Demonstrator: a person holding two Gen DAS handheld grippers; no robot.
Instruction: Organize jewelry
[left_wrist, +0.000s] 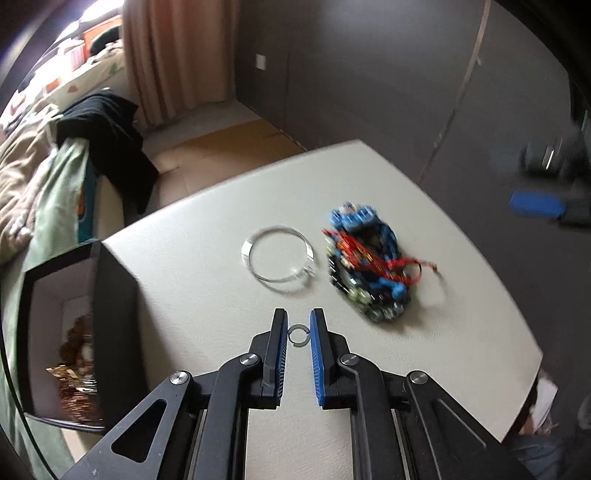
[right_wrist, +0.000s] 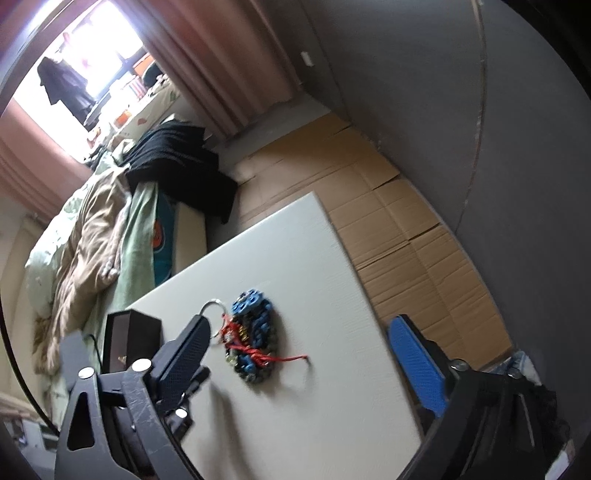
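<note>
My left gripper (left_wrist: 298, 320) is closed on a small silver ring (left_wrist: 299, 335), held between its pads just above the white table (left_wrist: 207, 280). A silver bangle (left_wrist: 277, 258) lies on the table ahead. Right of it lies a tangle of blue beaded bracelets with red cord (left_wrist: 369, 264). A black jewelry box (left_wrist: 79, 332) stands open at the left, with gold pieces inside. My right gripper (right_wrist: 303, 328) is wide open and empty, high above the table, with the bracelet pile (right_wrist: 255, 339) and box (right_wrist: 129, 338) below it. It also shows blurred in the left wrist view (left_wrist: 535, 205).
A bed with green and beige bedding (right_wrist: 92, 240) and black clothing (right_wrist: 177, 162) lies beyond the table's left edge. Flattened cardboard (right_wrist: 399, 214) covers the floor beside a dark grey wall (right_wrist: 461, 92). Pink curtains (right_wrist: 229, 66) hang at the back.
</note>
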